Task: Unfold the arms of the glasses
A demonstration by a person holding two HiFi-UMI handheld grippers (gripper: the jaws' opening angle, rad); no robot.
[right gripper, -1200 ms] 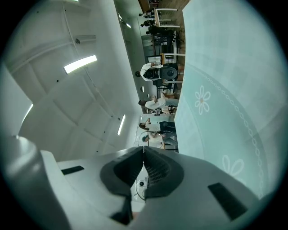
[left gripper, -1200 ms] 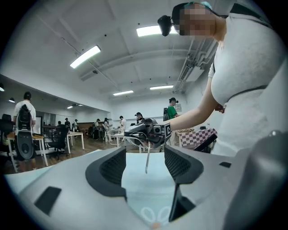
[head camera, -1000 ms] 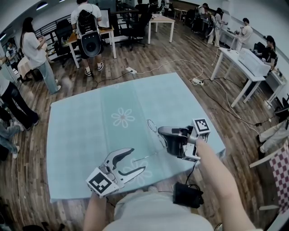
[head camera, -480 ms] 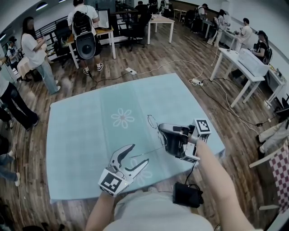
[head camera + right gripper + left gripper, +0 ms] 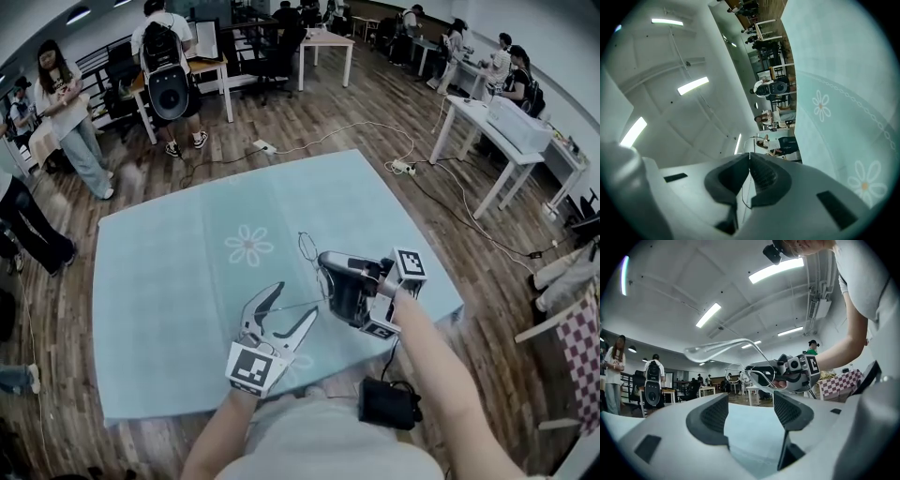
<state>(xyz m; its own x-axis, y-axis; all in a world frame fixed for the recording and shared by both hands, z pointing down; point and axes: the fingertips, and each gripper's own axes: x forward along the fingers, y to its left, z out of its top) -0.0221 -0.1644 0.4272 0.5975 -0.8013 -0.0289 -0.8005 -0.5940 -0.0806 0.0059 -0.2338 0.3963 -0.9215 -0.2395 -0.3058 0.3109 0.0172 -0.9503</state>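
Thin wire-rimmed glasses (image 5: 310,249) hang above the pale blue table (image 5: 187,262), and my right gripper (image 5: 325,265) is shut on their frame. One arm (image 5: 298,304) sticks out leftward from the frame, toward me. My left gripper (image 5: 292,306) is open right at that arm, jaws spread to either side of its tip. In the left gripper view the arm's clear tip (image 5: 712,348) curves above the open left gripper (image 5: 750,405), clear of the pads, with the lenses (image 5: 763,376) and the right gripper (image 5: 790,372) just beyond. The right gripper (image 5: 750,161) pinches a fine wire (image 5: 749,186).
The tablecloth has printed white flowers (image 5: 248,247). Several people (image 5: 67,112) stand around desks (image 5: 202,70) at the far left. White tables (image 5: 497,127) stand at the right, and a cable (image 5: 375,127) runs over the wooden floor.
My left gripper has swung right and forward, closing in on the glasses' outstretched arm, jaws still spread. The right gripper has barely shifted, still holding the frame.
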